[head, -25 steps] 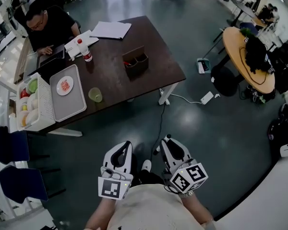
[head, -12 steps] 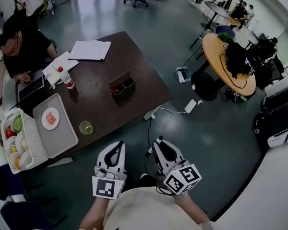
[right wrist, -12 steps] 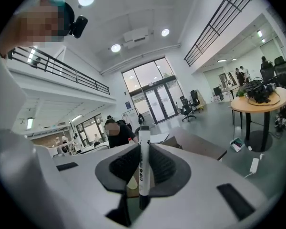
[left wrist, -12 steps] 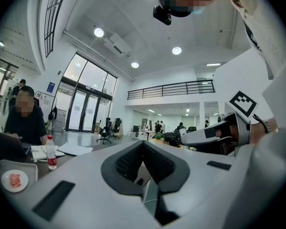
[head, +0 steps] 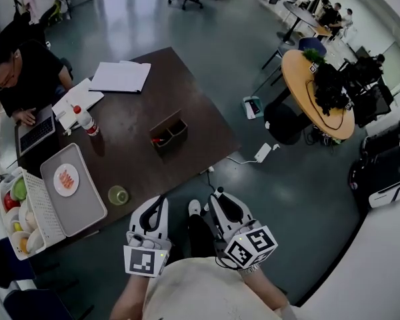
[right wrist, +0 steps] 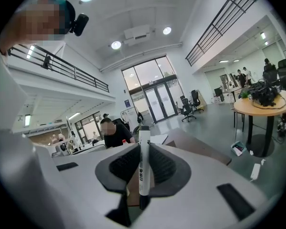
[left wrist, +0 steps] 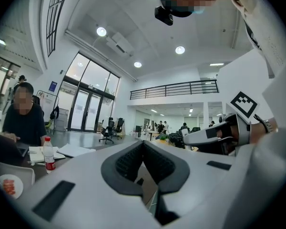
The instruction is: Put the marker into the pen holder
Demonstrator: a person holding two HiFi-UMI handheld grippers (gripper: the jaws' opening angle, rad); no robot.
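Observation:
A brown two-compartment pen holder (head: 168,133) stands on the dark wooden table (head: 203,129), with something red in its left compartment. Both grippers are held close to the person's body, short of the table's near edge. My right gripper (head: 217,195) is shut on a white marker (right wrist: 144,166) with a black cap, which stands upright between the pads (right wrist: 163,166) in the right gripper view. My left gripper (head: 156,204) is beside it, its jaws (left wrist: 143,144) meeting at the tips with nothing between them.
On the table lie papers (head: 121,77), a red-capped bottle (head: 85,120), a green cup (head: 118,195), a grey tray with a plate (head: 70,185) and a white fruit basket (head: 17,212). A person works at a laptop (head: 35,131) at the far left. Cables and a power strip (head: 263,153) lie on the floor.
The table and pen holder have shifted lower in the head view, closer to the grippers. Both grippers keep the same pose, the right one still holding the marker.

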